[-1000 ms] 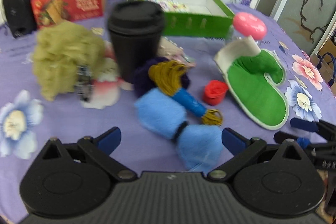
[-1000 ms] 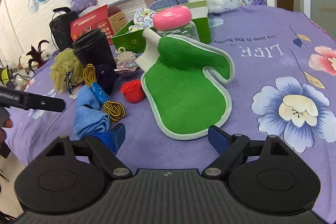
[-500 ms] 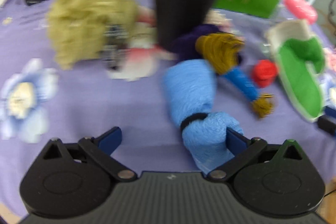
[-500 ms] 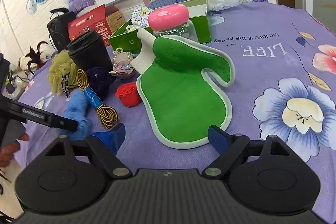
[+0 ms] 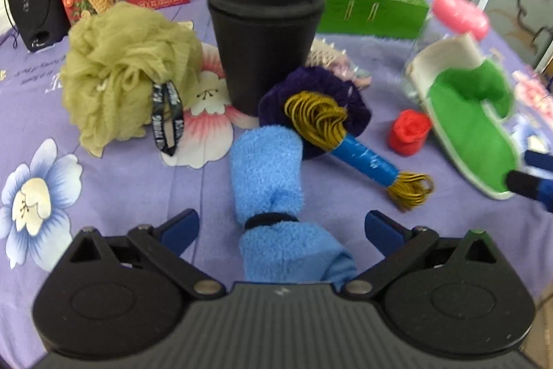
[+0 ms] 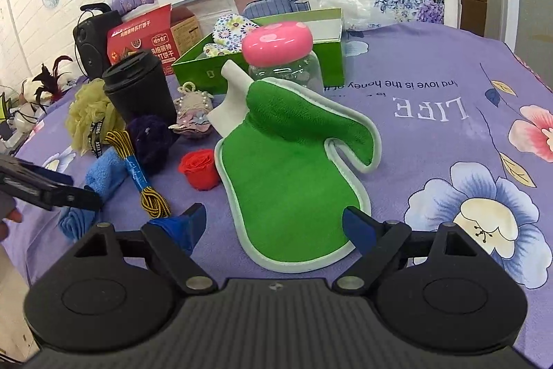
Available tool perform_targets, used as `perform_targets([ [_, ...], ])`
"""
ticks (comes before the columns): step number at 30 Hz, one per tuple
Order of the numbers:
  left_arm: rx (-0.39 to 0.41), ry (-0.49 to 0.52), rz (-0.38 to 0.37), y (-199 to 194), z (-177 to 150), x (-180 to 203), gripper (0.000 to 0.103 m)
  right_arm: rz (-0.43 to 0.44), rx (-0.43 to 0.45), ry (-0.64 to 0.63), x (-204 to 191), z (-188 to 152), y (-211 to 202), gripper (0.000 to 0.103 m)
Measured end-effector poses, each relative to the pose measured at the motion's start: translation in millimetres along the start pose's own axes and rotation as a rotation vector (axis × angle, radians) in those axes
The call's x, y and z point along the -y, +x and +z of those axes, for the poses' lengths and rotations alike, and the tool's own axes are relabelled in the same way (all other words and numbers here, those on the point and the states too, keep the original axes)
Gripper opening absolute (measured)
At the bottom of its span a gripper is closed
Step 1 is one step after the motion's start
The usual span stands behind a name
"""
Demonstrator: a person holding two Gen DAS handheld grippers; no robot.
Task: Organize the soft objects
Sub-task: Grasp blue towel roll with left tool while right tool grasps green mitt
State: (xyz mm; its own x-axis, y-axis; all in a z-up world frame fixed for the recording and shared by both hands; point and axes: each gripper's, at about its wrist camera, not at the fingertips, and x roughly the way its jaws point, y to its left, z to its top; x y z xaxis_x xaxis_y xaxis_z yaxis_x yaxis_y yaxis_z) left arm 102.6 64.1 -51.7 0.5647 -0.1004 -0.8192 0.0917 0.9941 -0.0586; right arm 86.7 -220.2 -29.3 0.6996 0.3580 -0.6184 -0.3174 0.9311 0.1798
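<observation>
Olive-green mesh bath pouf (image 5: 124, 75) sits far left on the purple floral-clothed table (image 5: 41, 113), beside a black lidded cup (image 5: 264, 37). The left gripper (image 5: 281, 225) has its jaws apart around a fluffy blue banded towel roll (image 5: 273, 192) (not pressing it). Rightward, the right gripper (image 6: 274, 223), jaws wide, straddles a green white-trimmed mitt (image 6: 293, 175).

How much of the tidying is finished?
Barely begun. Only a flowery cloth sits in the green box. The open left tool straddles the blue towel roll without squeezing it; the open right tool frames the green mitt. The loofah and purple scrunchie wait.
</observation>
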Motion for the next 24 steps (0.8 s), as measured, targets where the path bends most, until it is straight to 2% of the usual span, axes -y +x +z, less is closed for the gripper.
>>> perform_targets([
  [3,-0.038,-0.008,0.014,16.3,-2.1,-4.2,0.101,-0.016,-0.024,-0.031,-0.8,0.3,3.5,0.073],
  [8,-0.033,0.004,0.018,14.2,-3.5,-7.2,0.102,-0.052,-0.05,-0.106,-2.7,10.1,20.6,0.073],
  [13,-0.028,0.027,0.028,15.5,-5.4,-3.6,0.102,-0.131,-0.074,-0.158,4.7,16.9,34.6,0.073],
  [15,-0.027,0.033,0.03,16.8,-4.8,-3.5,0.102,-0.089,-0.111,-0.103,17.3,20.3,42.8,0.073],
  [18,-0.027,0.045,0.029,19.1,-4.0,-3.7,0.103,0.034,-0.136,-0.022,27.5,24.3,52.0,0.075],
  [21,-0.031,0.05,0.028,21.2,-2.2,-3.9,0.103,0.105,-0.133,-0.031,21.8,28.3,53.1,0.073],
  [24,-0.033,0.056,0.025,22.8,-0.8,-4.7,0.103,0.137,-0.153,-0.049,14.4,31.6,58.5,0.074],
])
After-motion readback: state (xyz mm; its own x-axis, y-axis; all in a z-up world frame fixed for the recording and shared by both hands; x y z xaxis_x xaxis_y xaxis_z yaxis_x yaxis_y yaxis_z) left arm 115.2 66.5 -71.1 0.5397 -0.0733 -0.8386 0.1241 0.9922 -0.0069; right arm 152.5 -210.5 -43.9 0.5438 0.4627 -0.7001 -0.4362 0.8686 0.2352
